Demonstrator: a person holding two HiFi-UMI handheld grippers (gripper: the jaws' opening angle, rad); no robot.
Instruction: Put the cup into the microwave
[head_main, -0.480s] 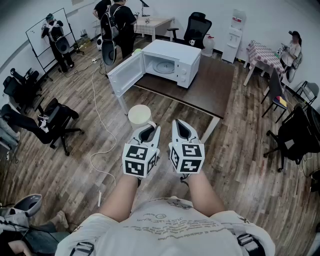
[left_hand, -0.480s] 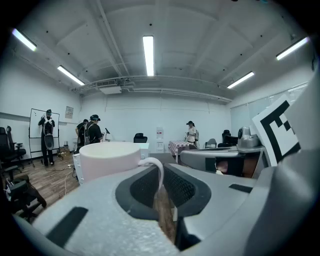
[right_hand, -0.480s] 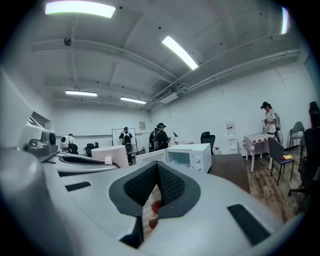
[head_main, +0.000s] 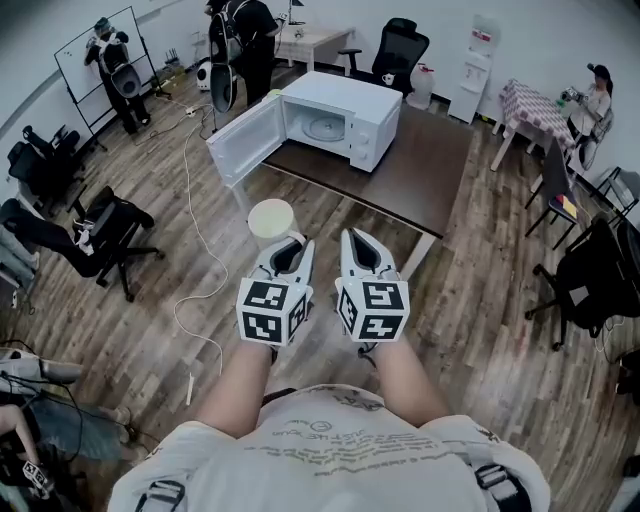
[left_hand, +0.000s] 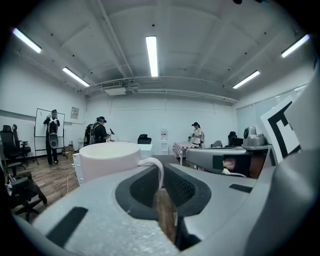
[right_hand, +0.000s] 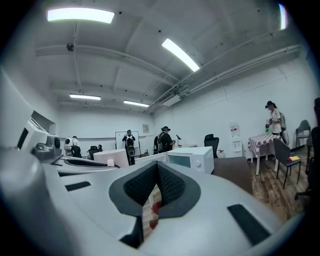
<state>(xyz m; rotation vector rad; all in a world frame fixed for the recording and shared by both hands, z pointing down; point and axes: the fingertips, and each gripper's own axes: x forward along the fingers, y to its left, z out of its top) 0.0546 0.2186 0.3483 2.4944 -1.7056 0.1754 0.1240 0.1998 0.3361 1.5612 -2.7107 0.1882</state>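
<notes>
Short of the table (head_main: 420, 185) edge, left gripper (head_main: 289, 246) clamps the cup (head_main: 270, 217).

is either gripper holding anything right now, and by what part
The left hand-held gripper holds the round white cup by its thin loop handle, pinched between its jaws. The right hand-held gripper is shut and holds nothing.

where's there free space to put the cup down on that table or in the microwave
The microwave cavity looks empty, its door swung wide left. The dark table is bare right of the microwave and along its front edge. Crowded: the table's left corner, where the open door sticks out. The left gripper holds the cup.
</notes>
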